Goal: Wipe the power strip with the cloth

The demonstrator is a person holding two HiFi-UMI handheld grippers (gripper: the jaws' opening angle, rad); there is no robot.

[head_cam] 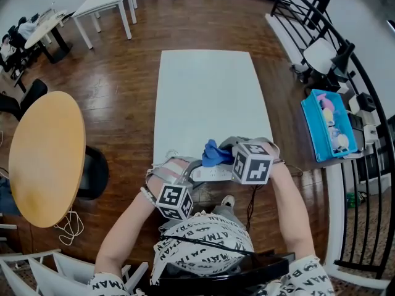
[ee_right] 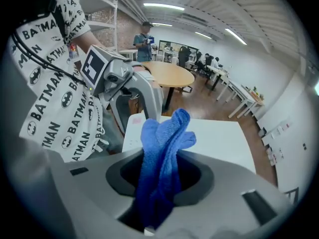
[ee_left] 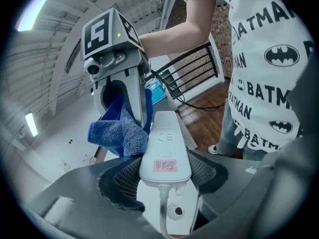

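Observation:
My left gripper [head_cam: 194,175] [ee_left: 165,176] is shut on the cord end of a white power strip [head_cam: 213,173] [ee_left: 166,148] that carries a pink label, and holds it above the near edge of the white table [head_cam: 207,97]. My right gripper [head_cam: 223,150] [ee_right: 162,179] is shut on a blue cloth [head_cam: 214,154] [ee_right: 163,148], whose loose end sticks up past the jaws. In the left gripper view the cloth [ee_left: 119,129] hangs from the right gripper [ee_left: 124,91] and lies against the strip's left side. The right gripper view shows the left gripper [ee_right: 130,91] holding the strip [ee_right: 131,132].
A round wooden table [head_cam: 46,156] stands at the left, with a dark chair [head_cam: 92,172] beside it. A blue bin [head_cam: 327,125] and a black railing [head_cam: 364,103] are at the right. White desks [head_cam: 105,5] stand far back. A person [ee_right: 145,40] stands in the distance.

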